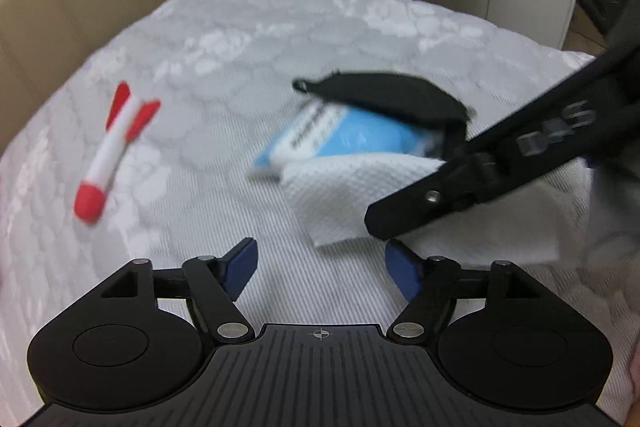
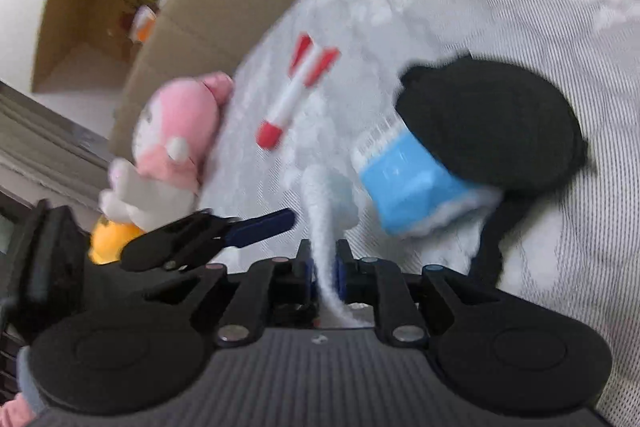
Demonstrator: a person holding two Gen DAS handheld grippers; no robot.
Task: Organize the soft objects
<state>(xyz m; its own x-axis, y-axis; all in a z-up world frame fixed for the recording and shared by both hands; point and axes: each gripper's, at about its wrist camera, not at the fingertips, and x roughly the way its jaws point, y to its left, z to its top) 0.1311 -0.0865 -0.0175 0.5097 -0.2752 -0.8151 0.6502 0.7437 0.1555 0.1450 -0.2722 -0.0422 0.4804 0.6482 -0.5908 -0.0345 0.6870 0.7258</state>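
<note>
Two claws work over a quilted white bed (image 1: 280,39). The right claw (image 2: 325,269) pinches a dimpled white paper towel (image 1: 344,195) at lower centre; the left claw (image 1: 320,267) is spread. A black fabric pouch (image 2: 488,123) overlaps a glossy blue packet (image 2: 408,187). A cardboard box (image 2: 92,11), upper left, holds a plant.

Both wrist cameras look forward along their fingers, low and close over the grey-white patterned bedspread (image 1: 224,39). Their views share the red-and-white foam rocket (image 1: 116,151) (image 2: 298,91), the blue plastic packet (image 1: 344,135) (image 2: 412,183) and the black fabric pouch (image 1: 384,95) (image 2: 488,123).
</note>
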